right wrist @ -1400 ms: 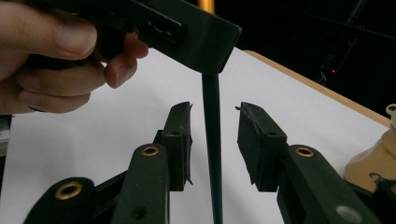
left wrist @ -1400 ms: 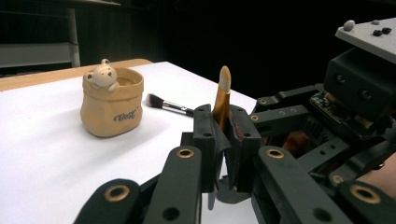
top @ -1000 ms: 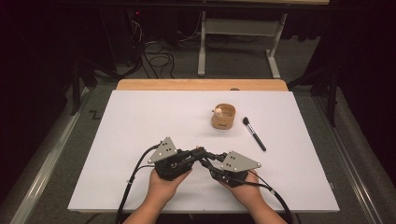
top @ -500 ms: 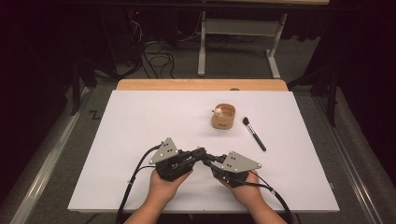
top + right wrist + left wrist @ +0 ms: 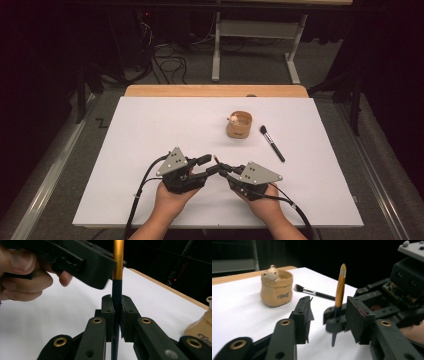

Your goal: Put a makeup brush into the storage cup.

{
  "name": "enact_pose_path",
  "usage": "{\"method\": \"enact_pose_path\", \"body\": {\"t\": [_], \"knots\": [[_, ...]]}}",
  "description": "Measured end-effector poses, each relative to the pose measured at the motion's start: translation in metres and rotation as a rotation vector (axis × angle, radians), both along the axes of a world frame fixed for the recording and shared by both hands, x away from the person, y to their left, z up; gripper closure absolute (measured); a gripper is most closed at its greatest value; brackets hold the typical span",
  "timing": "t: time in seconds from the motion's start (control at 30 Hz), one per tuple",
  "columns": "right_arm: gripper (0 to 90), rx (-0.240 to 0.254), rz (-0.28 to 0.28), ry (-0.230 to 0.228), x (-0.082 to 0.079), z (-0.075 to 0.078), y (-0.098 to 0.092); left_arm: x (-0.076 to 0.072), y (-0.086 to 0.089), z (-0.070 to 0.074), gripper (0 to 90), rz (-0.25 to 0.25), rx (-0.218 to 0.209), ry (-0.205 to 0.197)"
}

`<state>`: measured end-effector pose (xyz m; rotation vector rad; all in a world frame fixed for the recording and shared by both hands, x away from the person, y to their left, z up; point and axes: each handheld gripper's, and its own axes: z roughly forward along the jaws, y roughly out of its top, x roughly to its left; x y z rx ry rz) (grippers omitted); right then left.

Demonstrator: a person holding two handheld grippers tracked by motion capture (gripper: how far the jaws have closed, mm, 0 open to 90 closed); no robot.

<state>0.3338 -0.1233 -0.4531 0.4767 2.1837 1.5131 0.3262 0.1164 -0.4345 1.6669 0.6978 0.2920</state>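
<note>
Right gripper view: the right gripper (image 5: 117, 312) clenches a gold-and-black brush (image 5: 117, 270) upright near the surface's front edge, while the left gripper (image 5: 329, 312) has just been opening, released beside it

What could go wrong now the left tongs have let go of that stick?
1. The right tongs alone pinch the stick low on its dark end, so the long orange part could pivot or slip.
2. The left tongs, whose jaws have just been opening, sit close around it; pulling away could knock it.
3. The cup and brush lie ahead.
</note>
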Motion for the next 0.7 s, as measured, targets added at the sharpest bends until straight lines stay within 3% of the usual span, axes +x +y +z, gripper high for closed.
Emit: {"method": "enact_pose_path", "body": {"t": [0.23, 0.7], "knots": [[84.0, 0.03, -0.02, 0.015, 0.003, 0.002, -0.008, -0.001, 0.017, -0.001, 46.9, 0.05, 0.036, -0.004], [84.1, 0.1, -0.095, 0.024, 0.008, 0.01, -0.034, -0.003, 0.07, -0.012, 34.5, 0.211, 0.094, -0.007]]}}
